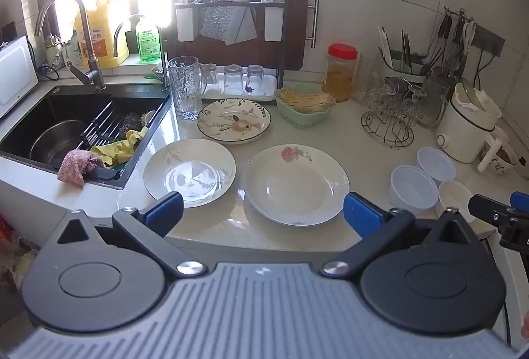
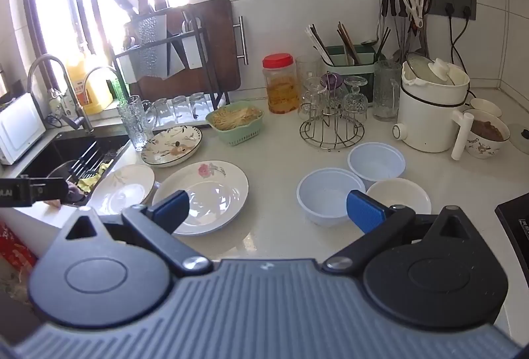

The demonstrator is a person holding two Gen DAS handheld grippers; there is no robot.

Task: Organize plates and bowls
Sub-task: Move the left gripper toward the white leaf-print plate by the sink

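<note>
Kitchen counter clutter around a black sink (image 1: 66, 114)

At the frame's left a faucet (image 1: 79, 38) arches over the sink, cloths (image 1: 99, 157) draped on its edge. A green basket (image 1: 305, 104) sits mid-frame beside a red-lidded jar (image 1: 340, 73); a white pot (image 1: 469, 124) stands at the right.

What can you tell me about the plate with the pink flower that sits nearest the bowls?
The pink-flower plate is a deep round dish, white and glossy like glazed ceramic, with a thin dark rim line and a pink flower with grey leaves printed on its far rim. It is empty and lies flat and upright on the pale countertop, between the grey-leaf plate and the bowls. In the right wrist view its left edge meets or overlaps that plate; whether they touch is unclear.
</note>
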